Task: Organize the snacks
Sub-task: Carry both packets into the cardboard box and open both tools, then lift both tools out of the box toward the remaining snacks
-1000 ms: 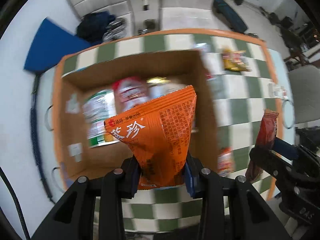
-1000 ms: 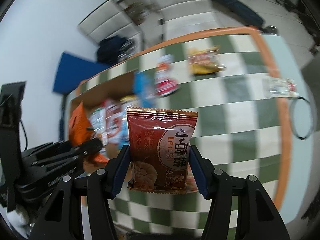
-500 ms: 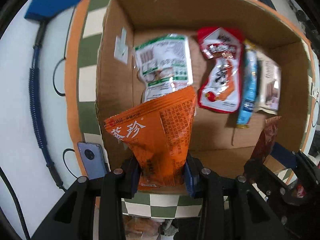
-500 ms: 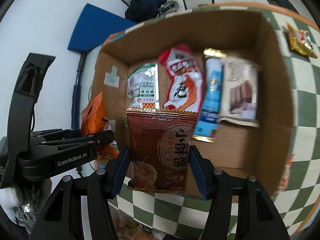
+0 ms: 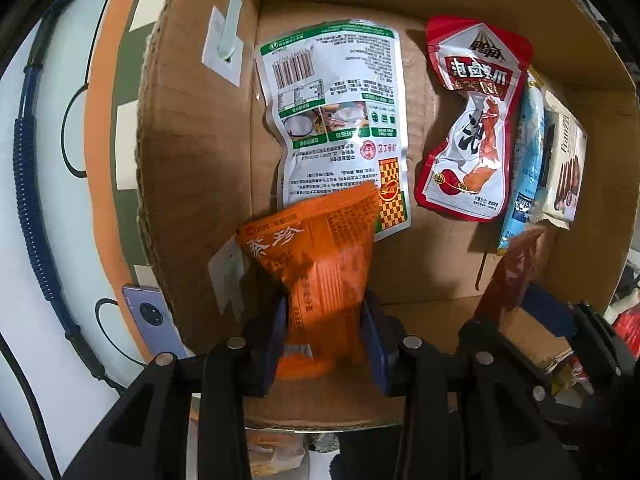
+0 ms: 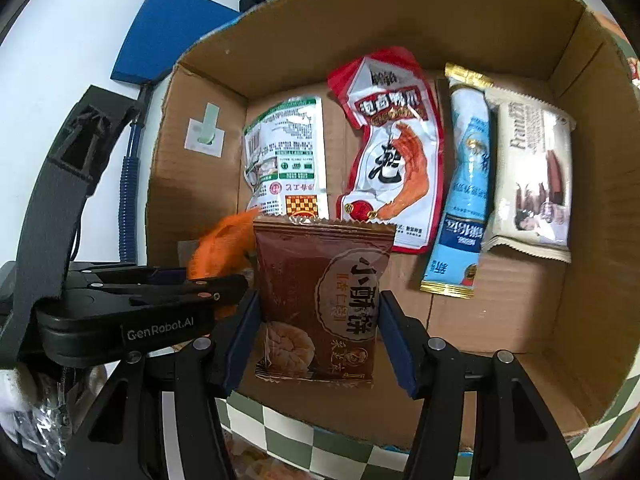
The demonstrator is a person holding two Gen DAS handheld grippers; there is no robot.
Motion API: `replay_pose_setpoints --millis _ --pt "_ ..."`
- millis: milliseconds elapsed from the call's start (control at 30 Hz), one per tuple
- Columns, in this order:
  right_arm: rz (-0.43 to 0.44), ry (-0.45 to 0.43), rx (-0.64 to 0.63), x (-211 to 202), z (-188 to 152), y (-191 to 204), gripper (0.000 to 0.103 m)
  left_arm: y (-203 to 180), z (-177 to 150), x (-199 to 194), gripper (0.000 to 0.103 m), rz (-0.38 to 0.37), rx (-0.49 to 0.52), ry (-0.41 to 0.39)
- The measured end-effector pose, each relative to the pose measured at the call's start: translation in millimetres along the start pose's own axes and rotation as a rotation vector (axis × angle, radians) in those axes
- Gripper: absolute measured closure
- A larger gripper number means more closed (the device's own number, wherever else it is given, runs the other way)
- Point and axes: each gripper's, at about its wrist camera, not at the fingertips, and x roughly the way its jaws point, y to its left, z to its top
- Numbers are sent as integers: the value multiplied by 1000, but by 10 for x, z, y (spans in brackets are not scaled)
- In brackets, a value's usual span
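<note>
Left gripper [image 5: 324, 336] clenched on the lower end of an orange packet [image 5: 316, 268]; fingers [image 5: 276, 332] pressing both side edges, packet standing up and forward from them, tip overlapping the bottom corner of the green-and-white pouch [image 5: 336, 120] lying ahead. Right gripper [image 6: 318, 336] clenched on a brown biscuit packet [image 6: 320, 300], held flat-faced between the fingers [image 6: 394, 340], upper seam level with the bottom edges of the pouches beyond. Both packets held over the near end of the cardboard box [image 6: 592, 240], which stands on the checked counter [image 6: 280, 432].

Contents already laid in a row across the far floor of the box: green-and-white pouch, red-and-white pouch [image 6: 394, 152], blue stick pack [image 6: 464, 184], cream wafer pack [image 6: 532, 176].

Risks noted:
- Collision between the two grippers: left one just beside the right fingers, nearly touching in the right wrist view. Likely cause: both lowering at once into the same near-left corner.
- Orange packet landing on top of the green-and-white pouch instead of beside it, spoiling the row. Cause: release from the present overlap.
- Brown packet tipping onto the red-and-white pouch on release. Cause: upright hold, free floor only near the fingers.
- Phone [image 5: 150, 314] at the counter edge left of the box: knock hazard on withdrawal.
</note>
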Motion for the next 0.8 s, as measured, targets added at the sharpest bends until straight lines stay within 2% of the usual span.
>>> replay_pose_setpoints --millis 100,167,233,367,500,633,700,800 --pt "20 35 8 106 25 -6 40 14 -10 2 69 -3 -11 2" --pt "10 51 2 159 35 -1 36 9 -19 -14 69 -3 -12 0" --pt "-5 54 -5 186 41 4 14 0 -31 -53 67 -7 -8 -9" --pt "-35 53 -30 171 46 37 14 -69 29 -228 61 -16 3 -31" --pt "-86 26 -53 25 -29 43 13 -99 -41 -353 35 -37 0 -71" --pt "-147 -14 -71 -182 -68 42 12 -160 -186 -511 32 -46 -12 -120" --pt "-170 -38 -79 -347 -95 57 12 -179 -253 -579 22 -37 -5 -146" --pt "-214 -79 -97 -559 -148 43 10 -248 -404 -700 21 -36 5 -190"
